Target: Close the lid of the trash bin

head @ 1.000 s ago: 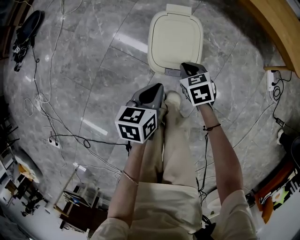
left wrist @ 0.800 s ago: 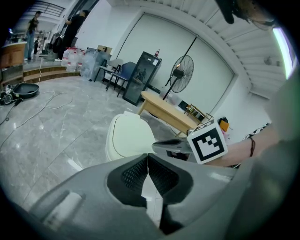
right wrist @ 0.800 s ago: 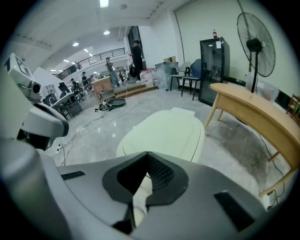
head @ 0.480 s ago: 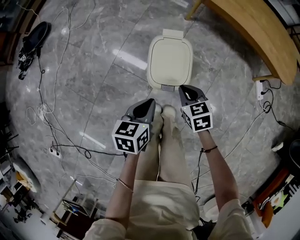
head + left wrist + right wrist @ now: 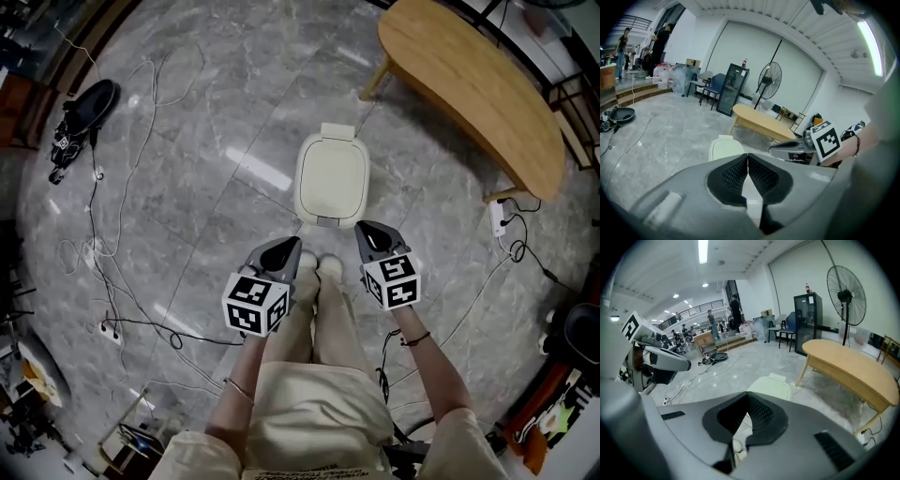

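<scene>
Cream trash bin [image 5: 331, 180] stands mid-floor on the grey marble floor [image 5: 187, 131], its lid lying flat, just ahead of the person's shoes [image 5: 319, 267]. Left gripper [image 5: 284, 248] and right gripper [image 5: 366, 232] hang clear of it, jaws closed on nothing. Likely hazards: an unlatched lid springing open; loose cables [image 5: 94, 220] catching a foot.

wooden table [image 5: 473, 89] | loose cables [image 5: 94, 220] (on marble floor [image 5: 206, 112]) | standing fan [image 5: 769, 80]

Closed trash bin [image 5: 331, 180], wooden table [image 5: 469, 89] beyond
</scene>
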Action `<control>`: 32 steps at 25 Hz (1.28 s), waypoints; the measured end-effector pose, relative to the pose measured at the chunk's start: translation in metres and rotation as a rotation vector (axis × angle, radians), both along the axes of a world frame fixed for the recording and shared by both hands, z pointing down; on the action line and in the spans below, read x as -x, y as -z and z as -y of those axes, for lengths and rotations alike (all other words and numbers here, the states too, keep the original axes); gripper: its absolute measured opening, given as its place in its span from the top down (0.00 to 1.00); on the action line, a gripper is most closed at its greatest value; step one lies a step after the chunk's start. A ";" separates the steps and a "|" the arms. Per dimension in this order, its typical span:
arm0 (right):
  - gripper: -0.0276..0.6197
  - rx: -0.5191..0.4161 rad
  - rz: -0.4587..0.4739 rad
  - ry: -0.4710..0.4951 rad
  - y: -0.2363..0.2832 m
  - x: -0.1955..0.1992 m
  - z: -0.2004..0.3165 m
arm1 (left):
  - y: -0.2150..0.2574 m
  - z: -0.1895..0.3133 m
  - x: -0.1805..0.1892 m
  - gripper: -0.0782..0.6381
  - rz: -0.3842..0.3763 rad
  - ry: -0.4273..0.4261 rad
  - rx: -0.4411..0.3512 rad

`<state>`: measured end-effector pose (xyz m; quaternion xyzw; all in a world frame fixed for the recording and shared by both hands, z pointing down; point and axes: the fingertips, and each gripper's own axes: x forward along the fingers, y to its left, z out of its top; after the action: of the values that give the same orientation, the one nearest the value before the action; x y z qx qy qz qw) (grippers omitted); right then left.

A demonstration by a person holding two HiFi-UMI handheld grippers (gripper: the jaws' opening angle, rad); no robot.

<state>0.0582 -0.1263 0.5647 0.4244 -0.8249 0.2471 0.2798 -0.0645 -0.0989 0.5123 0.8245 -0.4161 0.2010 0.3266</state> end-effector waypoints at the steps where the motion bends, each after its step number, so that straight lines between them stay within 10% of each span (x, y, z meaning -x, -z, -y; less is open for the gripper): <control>1: 0.95 -0.007 0.002 0.006 0.007 0.000 0.000 | 0.005 -0.001 0.001 0.86 0.003 -0.006 -0.006; 32: 0.95 -0.333 0.296 -0.136 0.242 -0.016 0.013 | 0.181 0.028 0.021 0.86 -0.014 -0.066 -0.370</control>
<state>0.0746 -0.1398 0.3225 0.4785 -0.8559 0.1852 0.0645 -0.0858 -0.1273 0.3309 0.8849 -0.4166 0.1260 0.1656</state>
